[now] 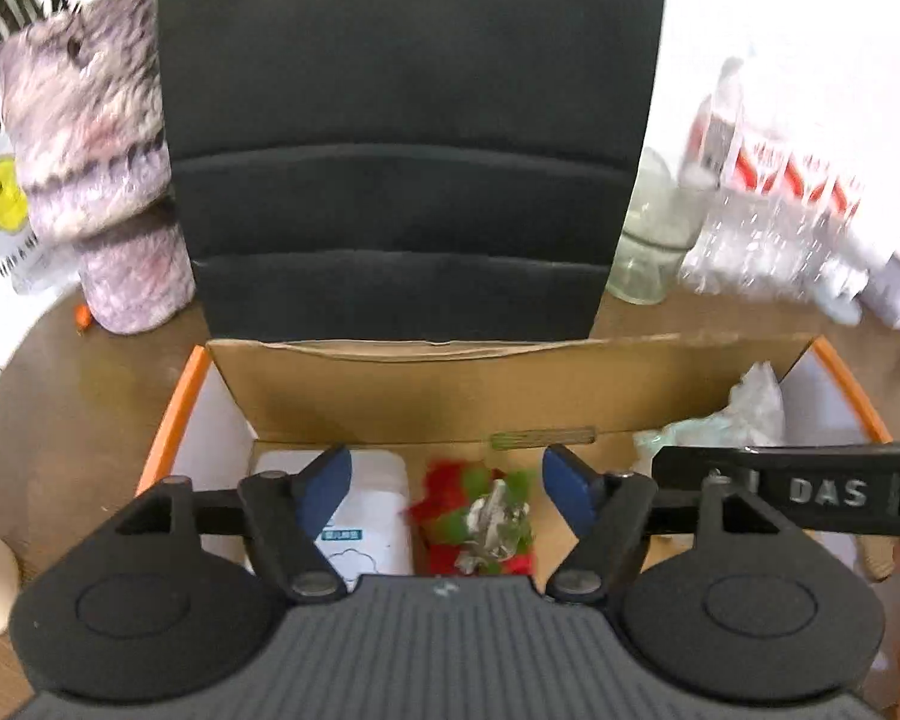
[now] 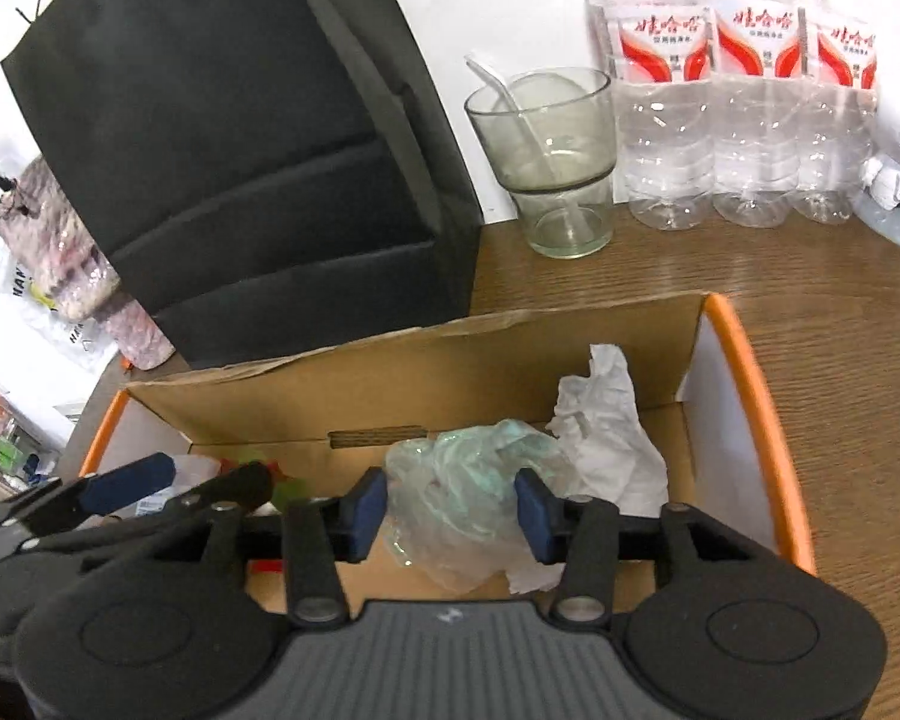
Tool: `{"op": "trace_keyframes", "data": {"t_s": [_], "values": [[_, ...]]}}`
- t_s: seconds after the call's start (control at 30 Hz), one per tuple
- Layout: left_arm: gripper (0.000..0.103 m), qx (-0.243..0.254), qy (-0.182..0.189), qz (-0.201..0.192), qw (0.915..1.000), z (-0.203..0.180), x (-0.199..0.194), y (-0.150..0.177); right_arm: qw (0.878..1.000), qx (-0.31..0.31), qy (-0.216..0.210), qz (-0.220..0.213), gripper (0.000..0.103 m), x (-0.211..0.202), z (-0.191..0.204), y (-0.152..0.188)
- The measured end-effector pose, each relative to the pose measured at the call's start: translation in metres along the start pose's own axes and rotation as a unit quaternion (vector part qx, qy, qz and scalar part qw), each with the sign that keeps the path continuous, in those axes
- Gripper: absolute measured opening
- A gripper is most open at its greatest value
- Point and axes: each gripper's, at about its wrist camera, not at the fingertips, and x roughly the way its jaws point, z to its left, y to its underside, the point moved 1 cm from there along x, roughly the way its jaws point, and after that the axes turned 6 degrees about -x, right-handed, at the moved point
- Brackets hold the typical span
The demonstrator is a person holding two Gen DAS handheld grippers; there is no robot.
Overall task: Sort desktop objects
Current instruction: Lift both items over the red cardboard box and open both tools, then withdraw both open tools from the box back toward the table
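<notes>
The setting is presenting as a lived-in home or small office desk. A brown wood-grain worktop (image 2: 750,312) is standing against a white wall and carrying everyday clutter: a shrink-wrapped pack of clear plastic water bottles with red labels (image 2: 738,120), a grey-tinted drinking glass holding a clear straw (image 2: 546,162), a tall black paper bag (image 2: 240,150), and a furry grey-pink cylindrical holder (image 1: 102,168). An open orange-rimmed cardboard box (image 2: 756,396) is collecting crumpled white tissue (image 2: 606,420) and loose plastic wrap (image 2: 468,480).
</notes>
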Motion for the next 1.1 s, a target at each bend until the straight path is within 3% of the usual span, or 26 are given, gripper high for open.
{"op": "trace_keyframes", "data": {"t_s": [0.1,0.27,0.37,0.43,0.5,0.67,0.77,0.87,0.97,1.1], "values": [[0.079,-0.017,0.019,-0.009,0.9996,0.006,-0.016,-0.005,1.000,-0.020,-0.007,-0.018,0.067,-0.024,0.008,-0.004],[0.084,0.001,0.019,-0.026,0.9995,0.000,-0.068,-0.022,0.999,-0.027,0.002,-0.030,0.071,-0.066,0.018,-0.014],[0.103,0.011,0.013,-0.024,0.9996,-0.002,-0.096,-0.025,0.999,-0.034,0.030,-0.010,0.075,-0.085,0.022,-0.017],[0.103,0.024,0.005,-0.029,0.9993,-0.001,-0.111,-0.018,0.998,-0.051,0.047,0.004,0.081,-0.098,0.025,-0.016],[0.103,0.031,-0.007,-0.010,0.9994,0.002,-0.117,-0.010,0.997,-0.060,0.058,0.009,0.086,-0.109,0.025,-0.011],[0.103,0.004,-0.031,0.066,0.9973,0.015,-0.116,0.004,0.994,-0.061,0.088,0.027,0.088,-0.129,0.024,0.013],[0.103,0.002,-0.036,0.079,0.9962,0.017,-0.119,0.013,0.992,-0.067,0.102,0.042,0.088,-0.131,0.029,0.027],[0.103,0.001,-0.041,0.038,0.9985,0.015,-0.137,0.022,0.993,-0.074,0.095,0.000,0.088,-0.140,0.037,0.042],[0.103,0.001,-0.031,-0.039,0.9987,0.013,-0.160,0.039,0.988,-0.103,0.091,-0.068,0.088,-0.151,0.052,0.063],[0.103,0.022,-0.016,-0.148,0.9887,0.010,-0.188,0.069,0.967,-0.145,0.110,-0.179,0.088,-0.165,0.063,0.098]]}}
